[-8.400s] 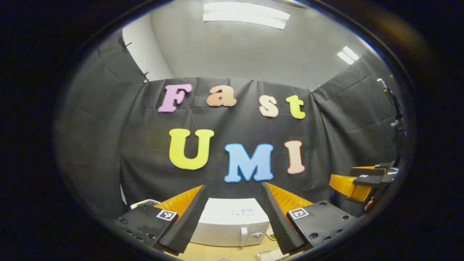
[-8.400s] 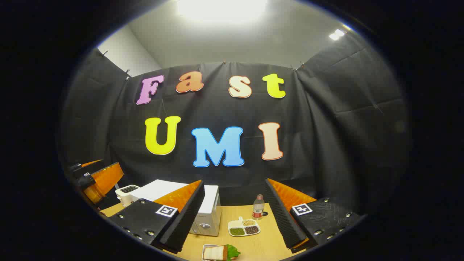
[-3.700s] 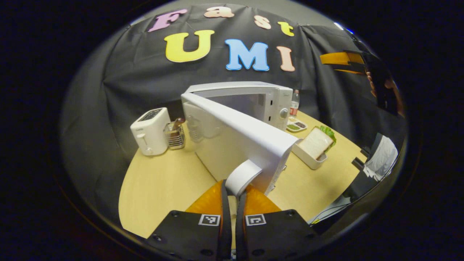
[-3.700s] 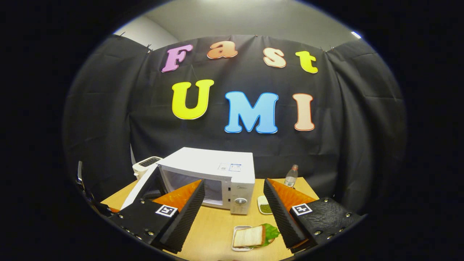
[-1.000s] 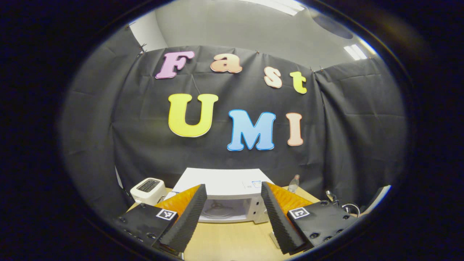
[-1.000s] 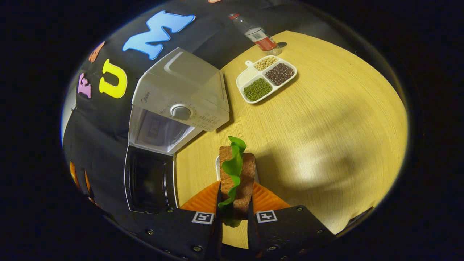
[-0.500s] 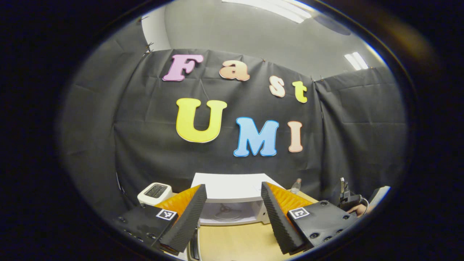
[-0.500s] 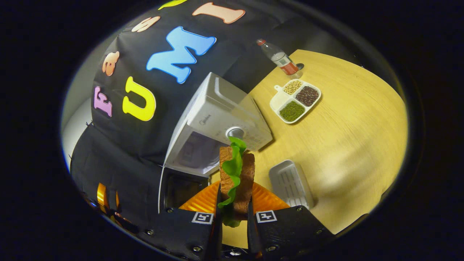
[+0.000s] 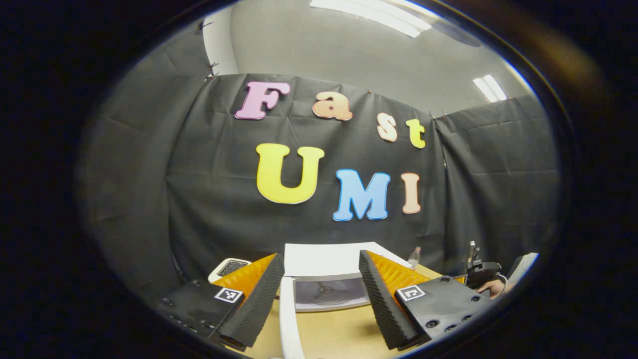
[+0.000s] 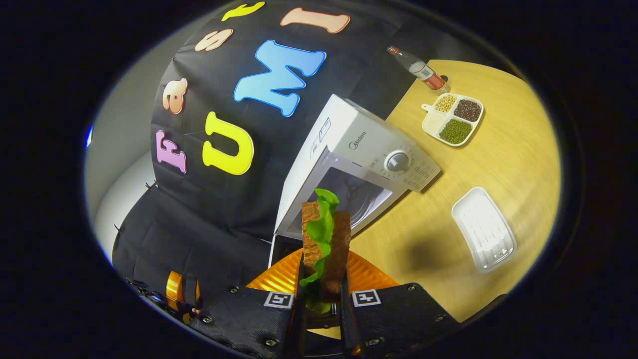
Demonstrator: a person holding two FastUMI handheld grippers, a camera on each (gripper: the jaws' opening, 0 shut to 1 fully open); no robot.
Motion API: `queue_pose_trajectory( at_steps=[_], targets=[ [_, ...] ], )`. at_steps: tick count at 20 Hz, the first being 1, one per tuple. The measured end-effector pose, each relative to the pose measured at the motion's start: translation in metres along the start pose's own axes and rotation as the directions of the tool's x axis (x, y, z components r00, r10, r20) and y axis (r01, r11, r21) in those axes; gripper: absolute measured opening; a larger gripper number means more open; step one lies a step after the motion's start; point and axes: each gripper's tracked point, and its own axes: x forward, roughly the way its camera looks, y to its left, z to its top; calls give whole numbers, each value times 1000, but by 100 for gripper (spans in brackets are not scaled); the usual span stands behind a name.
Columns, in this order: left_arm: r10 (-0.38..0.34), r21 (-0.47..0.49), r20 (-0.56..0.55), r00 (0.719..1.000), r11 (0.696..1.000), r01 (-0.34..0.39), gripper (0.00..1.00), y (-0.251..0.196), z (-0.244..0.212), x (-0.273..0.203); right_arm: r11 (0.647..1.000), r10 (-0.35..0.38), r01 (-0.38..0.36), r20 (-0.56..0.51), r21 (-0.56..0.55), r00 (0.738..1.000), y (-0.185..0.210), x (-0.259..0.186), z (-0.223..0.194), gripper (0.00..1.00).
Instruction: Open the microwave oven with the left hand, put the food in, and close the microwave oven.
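R tool clenched on the sandwich w/ lettuce, held off the desk just in front of the open microwave. Door swung wide, cavity w/ turntable visible. L tool released, fingers spread, hovering near side of microwave, facing its cavity. White tray sits on desk right of the sandwich; divided dish of beans & bottle at far end. Toaster left of microwave.
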Motion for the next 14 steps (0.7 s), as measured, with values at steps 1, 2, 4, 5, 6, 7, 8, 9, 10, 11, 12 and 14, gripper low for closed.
queue_pose_trajectory(
  at_steps=[1, 2, 4, 5, 6, 7, 8, 9, 10, 11, 12, 14],
  targets=[
    [7, 2, 7, 1000, 1000, -7, 96, 5, 1, -4, 1000, 6, -6, 0, 21, 1000, 3, 4, -4, 28],
    [13, 0, 9, 1000, 1000, -13, 97, 11, 2, -8, 999, 16, -16, -5, 43, 1000, 7, 9, -10, 28],
    [28, 1, 13, 1000, 1000, -28, 97, 23, 4, -16, 996, 38, -37, -10, 81, 999, 14, 17, -20, 28],
    [37, 4, 14, 999, 999, -37, 97, 29, 4, -19, 995, 41, -40, -7, 91, 999, 16, 22, -23, 28],
    [46, 7, 12, 999, 999, -46, 96, 35, 3, -23, 994, 43, -43, -1, 98, 999, 18, 25, -25, 28],
    [57, 8, 8, 998, 998, -57, 96, 41, 0, -26, 993, 47, -47, 6, 108, 999, 20, 30, -26, 28],
    [68, 8, 6, 998, 998, -68, 96, 47, 0, -29, 991, 51, -53, 17, 121, 999, 23, 35, -28, 28],
    [83, 7, 8, 997, 997, -83, 97, 53, 1, -33, 989, 54, -58, 29, 137, 998, 25, 41, -27, 28],
    [90, 5, 9, 996, 996, -90, 96, 57, 2, -36, 986, 57, -63, 42, 153, 997, 27, 46, -26, 28],
    [95, 3, 11, 995, 995, -95, 95, 60, 2, -40, 984, 56, -64, 54, 166, 997, 28, 53, -25, 28],
    [102, 3, 11, 995, 995, -102, 96, 64, 2, -44, 982, 49, -58, 55, 181, 997, 26, 61, -26, 28],
    [117, 13, 12, 993, 993, -117, 96, 75, 2, -50, 978, 43, -55, 64, 201, 997, 26, 75, -27, 28]
  ],
)
